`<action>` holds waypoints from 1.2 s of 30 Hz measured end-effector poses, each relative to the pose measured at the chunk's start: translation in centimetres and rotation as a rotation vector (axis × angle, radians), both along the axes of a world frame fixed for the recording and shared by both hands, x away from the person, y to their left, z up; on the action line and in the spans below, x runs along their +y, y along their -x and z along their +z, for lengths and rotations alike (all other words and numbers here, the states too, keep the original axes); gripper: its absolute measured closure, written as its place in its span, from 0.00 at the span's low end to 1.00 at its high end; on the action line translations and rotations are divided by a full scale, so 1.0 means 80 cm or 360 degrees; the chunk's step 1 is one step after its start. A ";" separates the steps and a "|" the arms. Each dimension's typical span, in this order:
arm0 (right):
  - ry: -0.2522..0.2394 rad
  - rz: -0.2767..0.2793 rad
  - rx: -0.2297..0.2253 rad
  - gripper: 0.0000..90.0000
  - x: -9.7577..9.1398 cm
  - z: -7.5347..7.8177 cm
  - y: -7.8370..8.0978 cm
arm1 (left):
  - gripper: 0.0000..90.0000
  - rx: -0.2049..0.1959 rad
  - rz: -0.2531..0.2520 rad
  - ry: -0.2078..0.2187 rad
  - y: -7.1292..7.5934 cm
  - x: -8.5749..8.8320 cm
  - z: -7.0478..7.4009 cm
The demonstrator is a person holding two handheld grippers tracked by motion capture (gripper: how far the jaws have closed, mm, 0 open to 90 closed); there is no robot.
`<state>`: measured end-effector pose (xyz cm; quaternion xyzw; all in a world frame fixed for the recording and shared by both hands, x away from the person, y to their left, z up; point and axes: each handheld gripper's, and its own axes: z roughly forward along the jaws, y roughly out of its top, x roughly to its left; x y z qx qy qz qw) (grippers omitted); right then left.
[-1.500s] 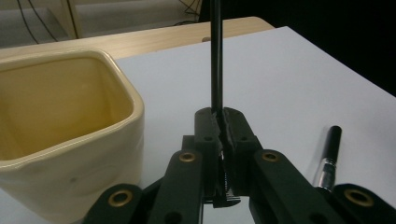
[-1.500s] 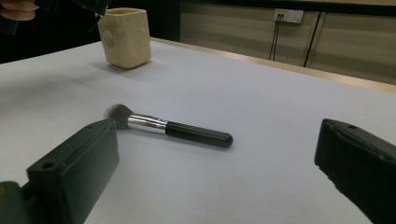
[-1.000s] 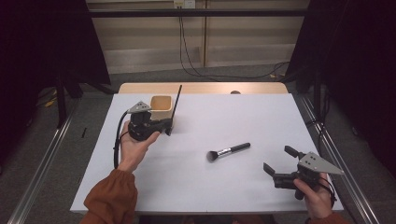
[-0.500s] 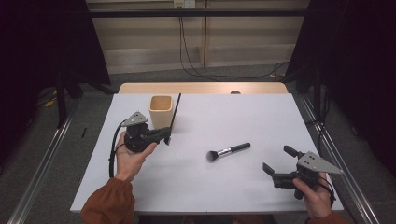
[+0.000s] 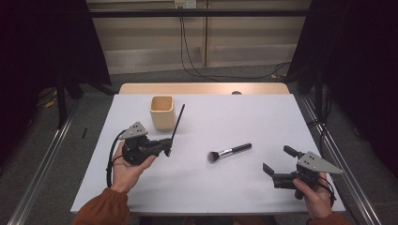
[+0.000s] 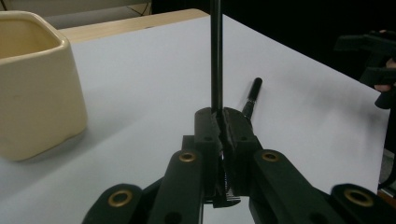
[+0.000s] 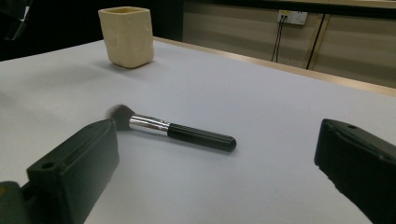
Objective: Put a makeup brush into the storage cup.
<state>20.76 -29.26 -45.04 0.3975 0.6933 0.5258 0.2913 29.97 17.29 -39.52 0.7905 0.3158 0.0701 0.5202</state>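
Observation:
My left gripper (image 5: 166, 146) (image 6: 223, 116) is shut on the lower end of a thin black rod (image 5: 177, 123) (image 6: 215, 56), which stands nearly upright above the white table (image 5: 263, 117). A cream square cup (image 5: 162, 112) (image 6: 32, 88) (image 7: 126, 36) stands just behind and left of the rod. A makeup brush (image 5: 230, 152) (image 7: 173, 129) with a black handle and silver ferrule lies flat mid-table. My right gripper (image 5: 277, 160) (image 7: 217, 161) rests open at the front right, its jaws pointing toward the brush, nothing between them.
A wooden strip (image 5: 206, 88) runs along the table's far edge. Cables (image 5: 197, 61) hang down the wall behind. Metal rails (image 5: 42, 164) flank the table on the floor at both sides. Open table surface lies between the brush and the cup.
My left gripper has drawn back from the cup toward the person, carrying the black rod with it. The right gripper and the brush have stayed put.

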 end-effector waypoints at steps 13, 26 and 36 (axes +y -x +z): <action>0.0002 0.0055 -0.0019 0.00 0.006 0.001 -0.001 | 0.95 0.0002 -0.0122 -0.0026 0.011 -0.013 -0.001; 0.0001 0.0176 -0.0032 0.01 0.031 0.011 -0.005 | 0.95 0.0042 -0.0244 -0.0028 0.019 -0.038 -0.002; -0.0026 0.0248 -0.0003 0.00 0.048 0.017 -0.019 | 0.95 0.0070 -0.0329 -0.0042 0.025 -0.048 -0.002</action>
